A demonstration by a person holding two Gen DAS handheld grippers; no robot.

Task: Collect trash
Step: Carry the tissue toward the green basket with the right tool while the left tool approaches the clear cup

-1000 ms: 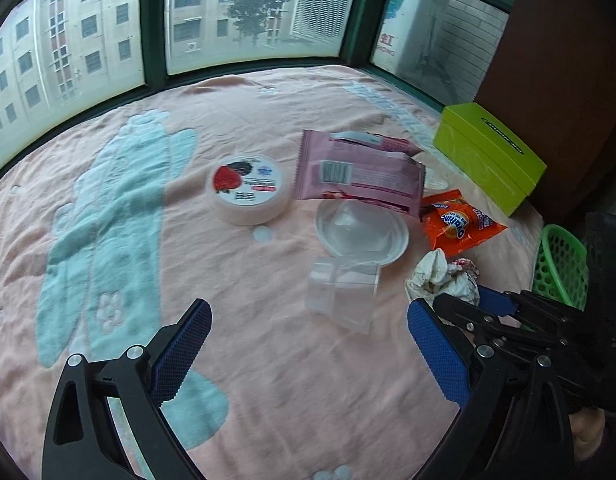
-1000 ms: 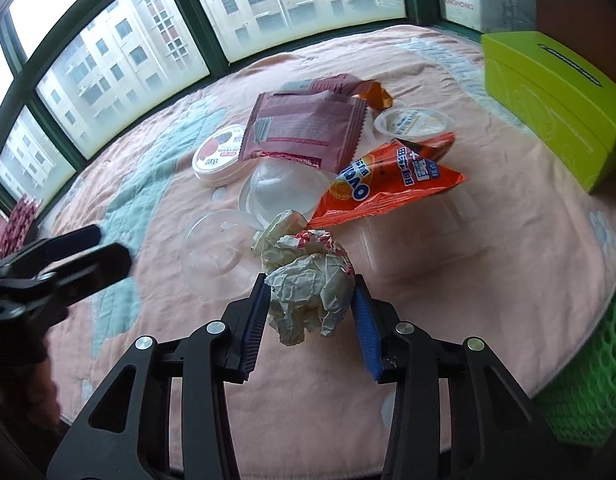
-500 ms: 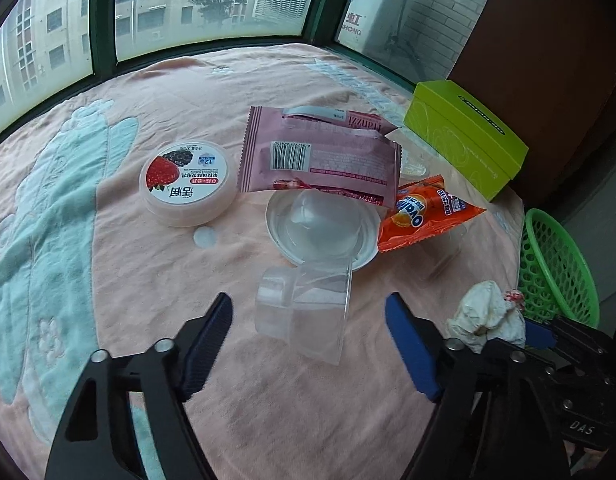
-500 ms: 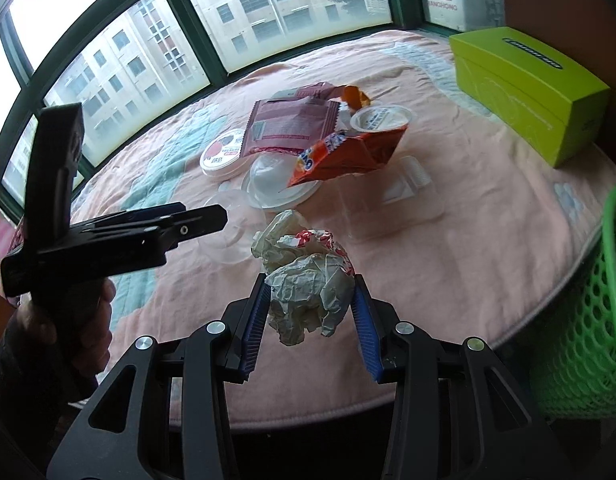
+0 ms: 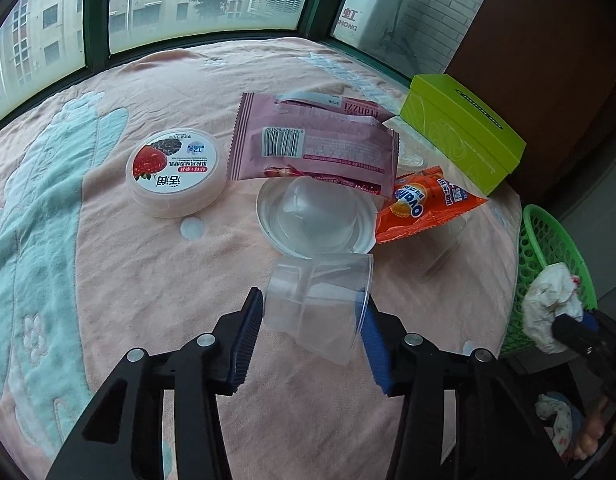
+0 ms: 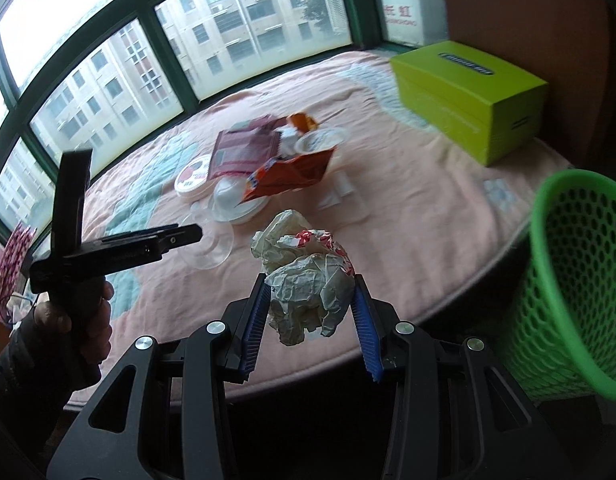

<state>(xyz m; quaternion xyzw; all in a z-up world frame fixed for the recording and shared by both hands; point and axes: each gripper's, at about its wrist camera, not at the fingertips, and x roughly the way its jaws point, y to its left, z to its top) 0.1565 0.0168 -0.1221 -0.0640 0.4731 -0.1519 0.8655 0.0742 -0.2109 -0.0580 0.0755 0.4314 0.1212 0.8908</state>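
Note:
A clear plastic cup [image 5: 319, 300] lies on its side on the pink cloth. My left gripper [image 5: 313, 328] has a blue pad on each side of it, touching its wall and rim, and the jaws are closing on it. My right gripper [image 6: 311, 312] is shut on a crumpled paper ball [image 6: 308, 284], held in the air past the table's edge. The green mesh basket [image 6: 547, 220] stands just to its right. The left wrist view shows the paper ball [image 5: 547, 304] in front of the basket [image 5: 547, 240]. My left gripper [image 6: 188, 232] is also visible at the left, in a person's hand.
On the cloth lie a strawberry yogurt tub [image 5: 174, 172], a pink wrapper [image 5: 315, 148], a clear domed lid [image 5: 311, 220] and an orange snack packet [image 5: 423, 204]. A lime-green tissue box [image 5: 463, 132] sits at the far right. Windows run along the back.
My left gripper came down over the clear cup and its jaws narrowed from wide open to touching it. My right gripper carried the paper ball off the table toward the green basket.

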